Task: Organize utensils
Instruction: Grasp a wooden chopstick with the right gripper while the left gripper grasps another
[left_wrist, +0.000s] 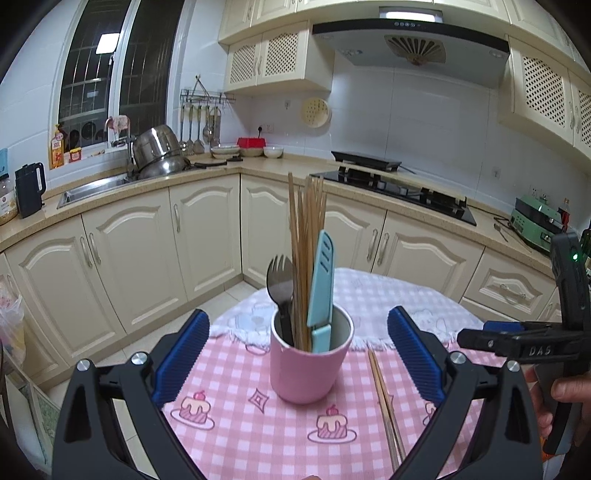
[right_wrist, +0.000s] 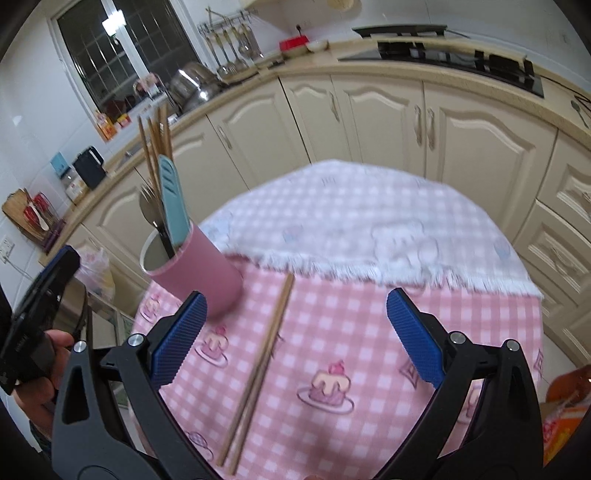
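Note:
A pink cup (left_wrist: 310, 363) stands on the pink checked tablecloth (left_wrist: 258, 435). It holds several wooden chopsticks (left_wrist: 306, 236), a dark fork (left_wrist: 279, 284) and a light blue sheathed knife (left_wrist: 322, 291). My left gripper (left_wrist: 295, 354) is open, its blue pads on either side of the cup and apart from it. A loose pair of chopsticks (right_wrist: 258, 369) lies on the cloth right of the cup (right_wrist: 195, 273). My right gripper (right_wrist: 295, 339) hangs open above that pair, empty. From the left wrist view, the right gripper (left_wrist: 461, 338) comes in at the right edge, held by a hand.
The small round table has a white checked cloth (right_wrist: 351, 214) over its far half. Cream cabinets (left_wrist: 147, 251) and a counter with a sink (left_wrist: 92, 188), pots (left_wrist: 159, 153) and a stove (left_wrist: 399, 188) wrap around behind. An orange bag (right_wrist: 565, 417) sits at the right.

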